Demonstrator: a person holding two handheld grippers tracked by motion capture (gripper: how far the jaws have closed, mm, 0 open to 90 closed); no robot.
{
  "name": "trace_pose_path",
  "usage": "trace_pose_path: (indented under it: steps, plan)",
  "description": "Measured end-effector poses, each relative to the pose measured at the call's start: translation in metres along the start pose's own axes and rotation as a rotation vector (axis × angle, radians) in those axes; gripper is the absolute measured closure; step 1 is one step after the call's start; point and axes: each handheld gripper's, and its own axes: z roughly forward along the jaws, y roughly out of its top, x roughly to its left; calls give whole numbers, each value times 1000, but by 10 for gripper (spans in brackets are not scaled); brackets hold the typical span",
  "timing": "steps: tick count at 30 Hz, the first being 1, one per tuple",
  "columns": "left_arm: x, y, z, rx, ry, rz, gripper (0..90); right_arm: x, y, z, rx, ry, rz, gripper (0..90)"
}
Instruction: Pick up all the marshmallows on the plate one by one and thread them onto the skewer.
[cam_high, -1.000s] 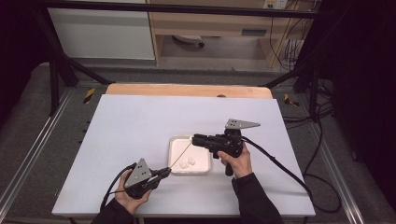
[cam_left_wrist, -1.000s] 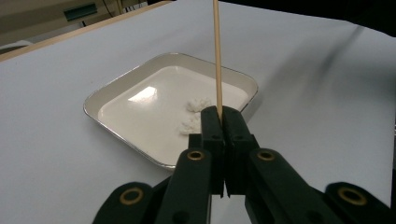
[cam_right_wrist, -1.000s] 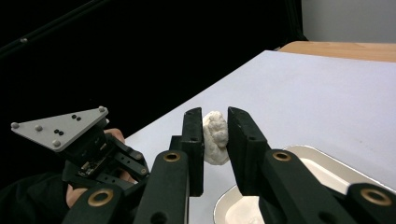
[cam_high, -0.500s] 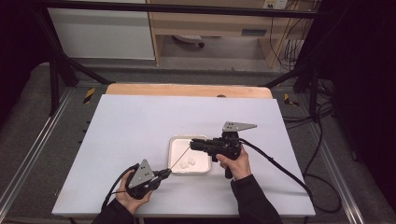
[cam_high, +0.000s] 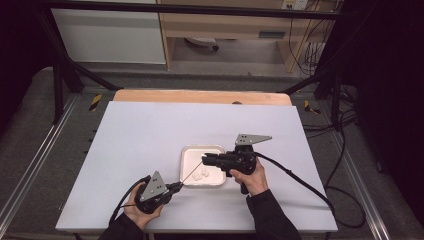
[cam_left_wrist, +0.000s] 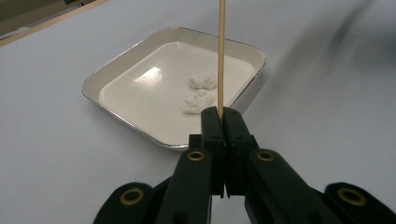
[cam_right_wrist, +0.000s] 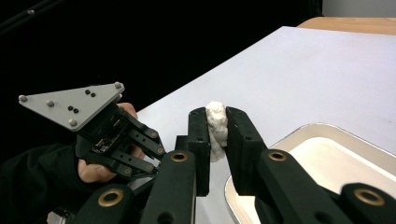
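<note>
Left hand-held gripper (cam_high: 175, 187) sits low near the front edge of the counter (cam_high: 150, 130), left of centre, and its jaws are pinched tight on a thin wooden skewer (cam_high: 192, 172). In the left gripper view the skewer (cam_left_wrist: 221, 51) rises straight out from between the closed jaws and runs up across the tray. From the high view it slants from that gripper up and right, over the tray's front left part, toward the tip of the other gripper.

Right hand-held gripper (cam_high: 206, 159) comes in from the right, level, with its tips over the white square tray (cam_high: 192, 150). Its jaws are narrow and clamped on a small white lump (cam_right_wrist: 216, 126), soft-looking, like a marshmallow; the right gripper view shows the lump squeezed between the two pads, standing a little above them. Whether the skewer's tip meets that lump, I cannot tell.

The tray (cam_left_wrist: 116, 79) lies a little right of the counter's middle, toward the front edge, between the two grippers. Inside it, two more white lumps (cam_left_wrist: 200, 91) lie close together in the front half, near the side closest to the right gripper. In the high view they show as a small pale pair (cam_high: 201, 174) just under the skewer's line.

The right gripper view also shows the left hand (cam_right_wrist: 100, 168) wrapped around its gripper, grey three-cornered plate on top, at the counter's edge.
</note>
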Motion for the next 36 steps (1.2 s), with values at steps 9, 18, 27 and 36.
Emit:
trace_pose_path:
  steps: [9,18,27,36]
  plan:
    - [-2,0,1,-3,1,9,893,3,-3,2,-16,36,5,811]
    - [-2,-1,2,14,6,8,894,4,-7,5,-5,33,-3,811]
    - [-4,-1,4,19,-4,3,894,4,-10,7,5,29,-11,815]
    - [-4,0,4,24,-6,-2,894,5,-11,8,6,28,-11,817]
